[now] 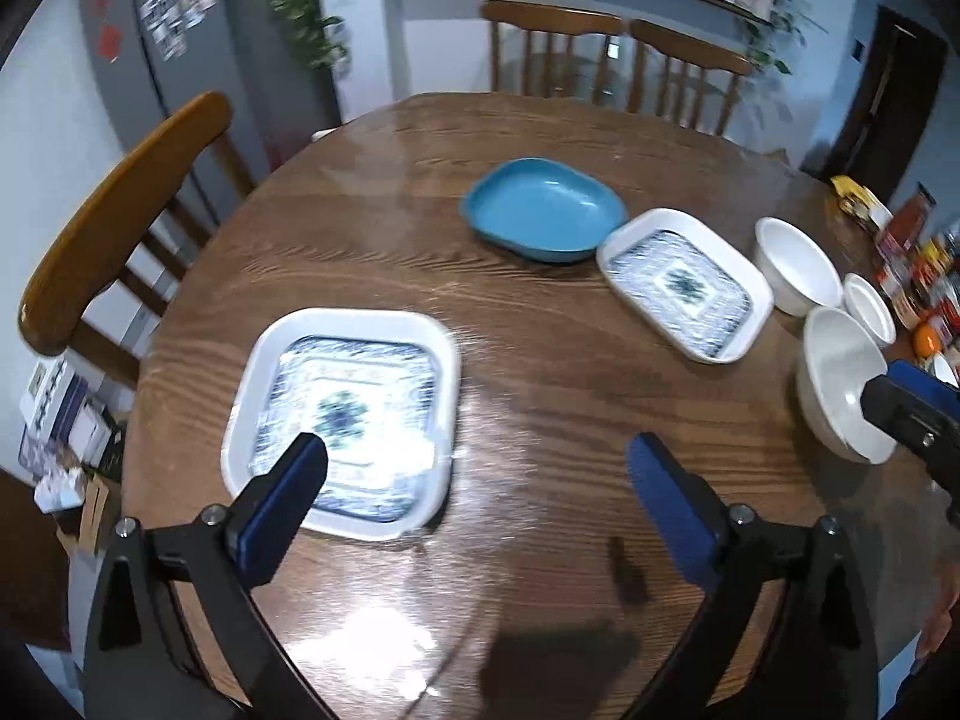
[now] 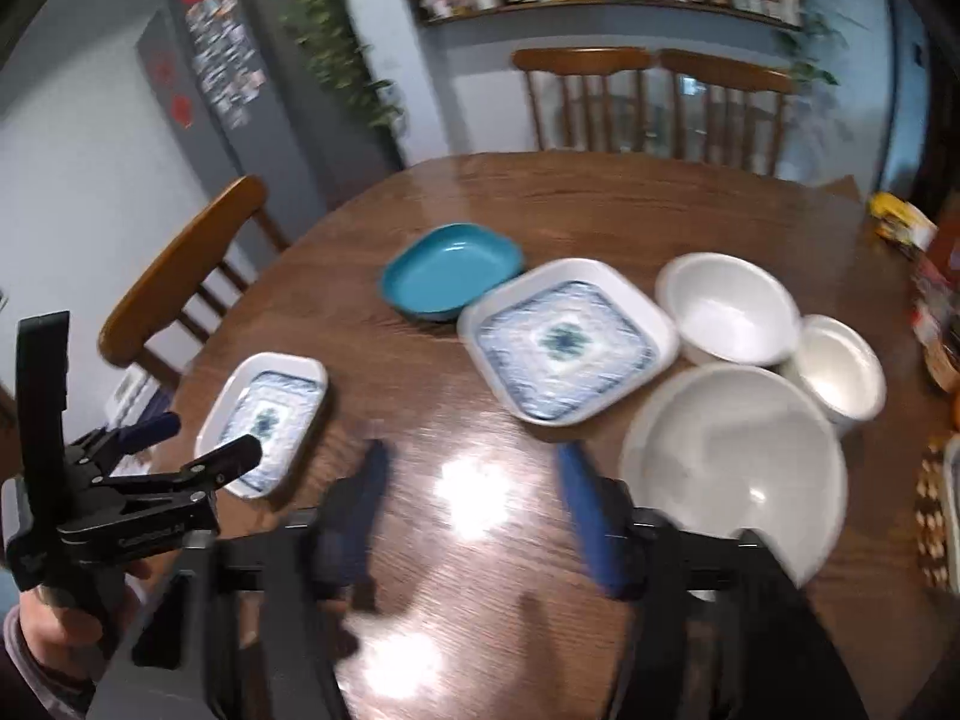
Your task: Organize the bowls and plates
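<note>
Left tool [image 1: 477,456] wide, empty; right tool [image 2: 471,480] spread, empty — above table [image 1: 540,138].

Both views are fisheye, so the round table [image 1: 540,312] bulges and the chairs and shelf bend toward dark, vignetted corners; indoor light from overhead throws white glare patches on the varnished wood, brightest in the right wrist view near the bottom centre; the near patterned dish [image 1: 342,420] is washed out by glare in the left wrist view; soft dark shadows lie on the wood near the lower edge; motion blur smears both pictures, heaviest on the big white bowl [image 2: 735,468] and the right gripper [image 2: 474,510].
</note>
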A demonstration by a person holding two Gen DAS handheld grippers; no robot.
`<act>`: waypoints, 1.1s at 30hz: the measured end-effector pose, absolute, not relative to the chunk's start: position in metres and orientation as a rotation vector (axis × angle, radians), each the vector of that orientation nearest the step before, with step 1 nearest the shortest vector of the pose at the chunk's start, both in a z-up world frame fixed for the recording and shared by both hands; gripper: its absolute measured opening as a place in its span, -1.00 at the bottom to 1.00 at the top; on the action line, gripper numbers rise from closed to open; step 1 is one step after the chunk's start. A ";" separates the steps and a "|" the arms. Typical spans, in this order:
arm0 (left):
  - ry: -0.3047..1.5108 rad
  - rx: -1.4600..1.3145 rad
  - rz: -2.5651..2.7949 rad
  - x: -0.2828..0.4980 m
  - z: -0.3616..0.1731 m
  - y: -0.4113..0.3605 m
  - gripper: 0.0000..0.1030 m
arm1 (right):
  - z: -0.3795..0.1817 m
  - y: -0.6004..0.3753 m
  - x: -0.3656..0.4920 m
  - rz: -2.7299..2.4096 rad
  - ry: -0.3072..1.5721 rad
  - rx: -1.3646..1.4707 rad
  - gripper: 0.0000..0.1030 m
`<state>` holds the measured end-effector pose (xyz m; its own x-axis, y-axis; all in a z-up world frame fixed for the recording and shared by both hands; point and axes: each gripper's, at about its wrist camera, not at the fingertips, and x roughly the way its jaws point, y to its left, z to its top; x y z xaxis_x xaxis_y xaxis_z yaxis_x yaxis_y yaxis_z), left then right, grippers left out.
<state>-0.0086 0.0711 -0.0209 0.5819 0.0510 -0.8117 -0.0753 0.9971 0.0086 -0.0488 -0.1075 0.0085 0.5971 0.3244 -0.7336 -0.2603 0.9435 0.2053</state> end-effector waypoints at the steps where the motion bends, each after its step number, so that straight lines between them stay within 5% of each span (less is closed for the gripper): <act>1: 0.948 -0.020 0.061 -0.007 -0.020 0.063 0.95 | 0.009 -0.116 -0.052 0.323 0.859 0.089 0.42; 33: 1.137 0.014 0.118 0.123 -0.088 -0.027 0.88 | -0.020 -0.259 -0.079 0.077 0.870 0.262 0.42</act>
<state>0.1230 -0.0269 -0.0876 0.4149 0.1011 -0.9042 -0.0873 0.9936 0.0710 -0.0794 -0.2592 -0.0198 0.6445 0.1734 -0.7447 0.0391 0.9652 0.2585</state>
